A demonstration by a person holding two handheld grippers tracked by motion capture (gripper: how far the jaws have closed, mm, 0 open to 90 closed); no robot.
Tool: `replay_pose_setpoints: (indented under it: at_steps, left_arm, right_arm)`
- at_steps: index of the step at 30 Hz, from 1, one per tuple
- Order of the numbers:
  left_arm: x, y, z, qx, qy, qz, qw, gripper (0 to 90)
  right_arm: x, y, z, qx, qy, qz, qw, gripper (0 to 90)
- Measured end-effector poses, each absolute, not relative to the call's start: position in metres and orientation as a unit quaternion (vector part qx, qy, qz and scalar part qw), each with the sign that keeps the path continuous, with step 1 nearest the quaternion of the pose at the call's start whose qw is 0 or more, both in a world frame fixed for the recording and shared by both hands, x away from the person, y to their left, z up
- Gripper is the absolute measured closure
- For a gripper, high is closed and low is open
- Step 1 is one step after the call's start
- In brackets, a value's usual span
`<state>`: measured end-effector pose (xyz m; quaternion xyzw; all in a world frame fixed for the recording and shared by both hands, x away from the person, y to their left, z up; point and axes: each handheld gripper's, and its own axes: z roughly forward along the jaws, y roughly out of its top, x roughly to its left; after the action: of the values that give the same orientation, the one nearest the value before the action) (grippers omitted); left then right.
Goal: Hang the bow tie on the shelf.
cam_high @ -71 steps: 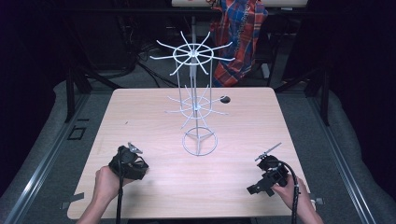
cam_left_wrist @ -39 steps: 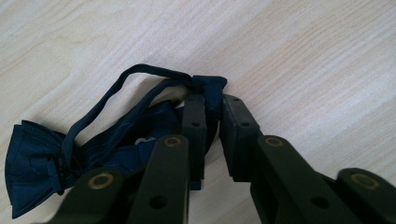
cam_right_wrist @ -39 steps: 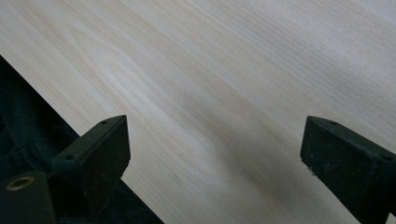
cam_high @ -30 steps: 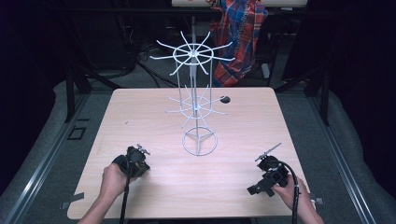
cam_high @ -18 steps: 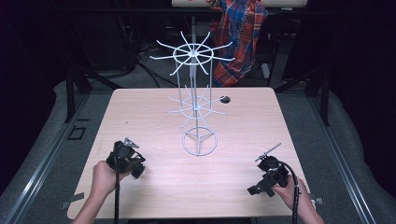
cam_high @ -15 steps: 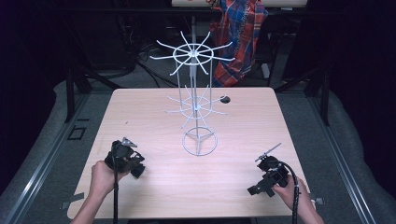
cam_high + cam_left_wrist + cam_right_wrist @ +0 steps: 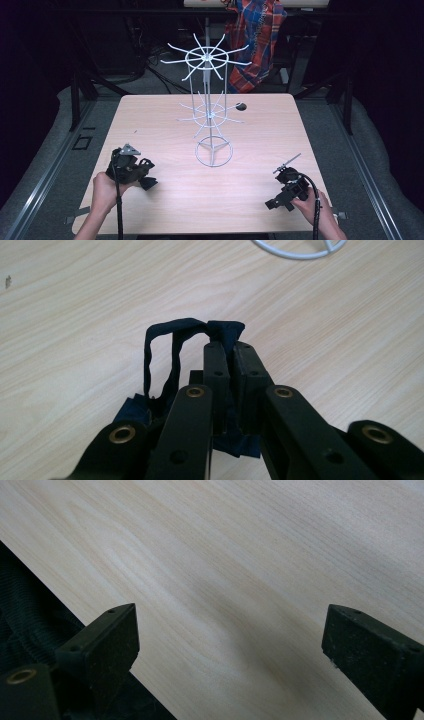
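Observation:
My left gripper [image 7: 231,347] is shut on a dark blue piece of fabric [image 7: 172,332]; a strap-like loop of it stands out past the jaw tips and more hangs below them. In the high view this gripper [image 7: 146,176] is held a little above the table's front left part, with the dark fabric [image 7: 149,183] under its tip. My right gripper [image 7: 280,189] rests near the front right edge. Its jaws [image 7: 230,635] stand wide open over bare wood with nothing between them.
A white wire display rack [image 7: 210,107] with radial hooks at two levels stands on a ring base at the middle of the light wooden table [image 7: 260,135]. A small dark object [image 7: 241,106] lies behind it. A plaid cloth [image 7: 257,35] hangs beyond the far edge.
The left hand has risen and shifted to the left with the dark fabric held in its gripper. The right hand and gripper have stayed where they were.

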<state>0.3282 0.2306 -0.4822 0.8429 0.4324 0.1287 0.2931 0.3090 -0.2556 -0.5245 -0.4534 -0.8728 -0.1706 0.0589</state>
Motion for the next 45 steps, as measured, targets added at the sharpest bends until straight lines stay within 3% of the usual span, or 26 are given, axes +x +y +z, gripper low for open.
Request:
replay_pose_setpoints:
  at_steps: [45]
  left_arm:
    - [0.339,0.221,-0.433,0.818,0.396,0.116,0.401,86.4]
  right_arm:
    - [0.31,-0.257,-0.526,-0.458,-0.871,-0.167,0.059,7.6]
